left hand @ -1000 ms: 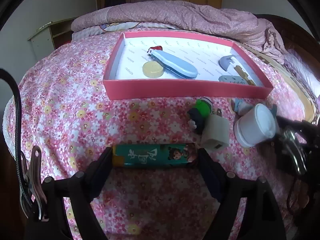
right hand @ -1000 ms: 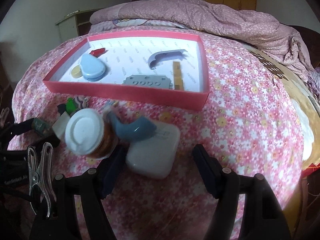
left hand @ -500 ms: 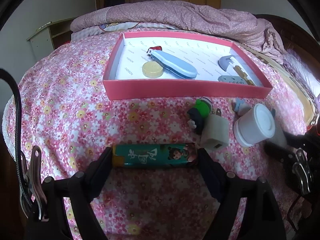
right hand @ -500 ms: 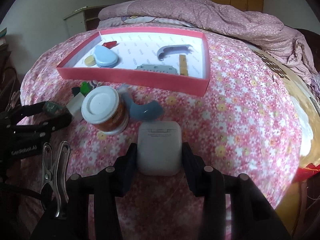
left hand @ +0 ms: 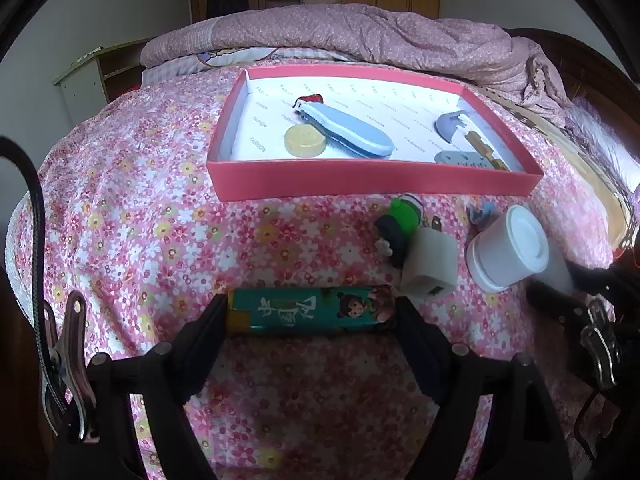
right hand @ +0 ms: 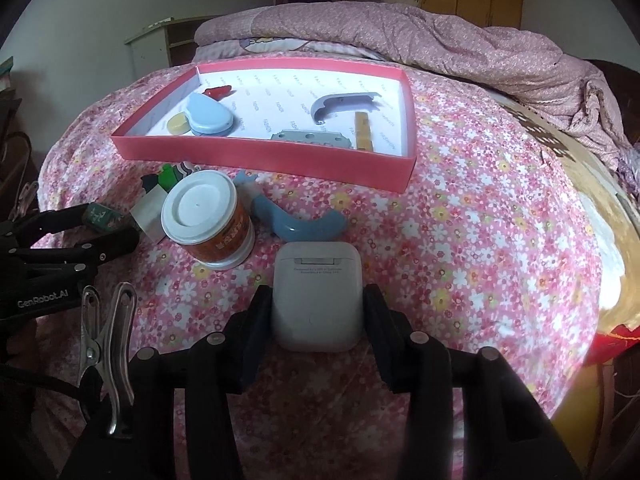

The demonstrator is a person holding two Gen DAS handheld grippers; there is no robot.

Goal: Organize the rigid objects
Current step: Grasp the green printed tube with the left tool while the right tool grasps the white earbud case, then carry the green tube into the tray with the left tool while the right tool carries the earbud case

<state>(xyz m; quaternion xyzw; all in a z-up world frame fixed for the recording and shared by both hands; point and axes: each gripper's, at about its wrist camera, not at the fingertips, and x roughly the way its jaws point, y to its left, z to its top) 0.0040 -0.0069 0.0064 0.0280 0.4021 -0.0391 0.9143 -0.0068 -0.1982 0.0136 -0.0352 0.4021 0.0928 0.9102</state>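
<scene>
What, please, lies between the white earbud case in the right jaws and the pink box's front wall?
The right wrist view shows a curved blue plastic piece on the floral bedspread, between the white earbud case and the pink box.

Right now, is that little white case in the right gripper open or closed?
Closed. The white case lies flat on the bedspread with its lid seam shut, pinched between the right gripper and its two fingers.
</scene>
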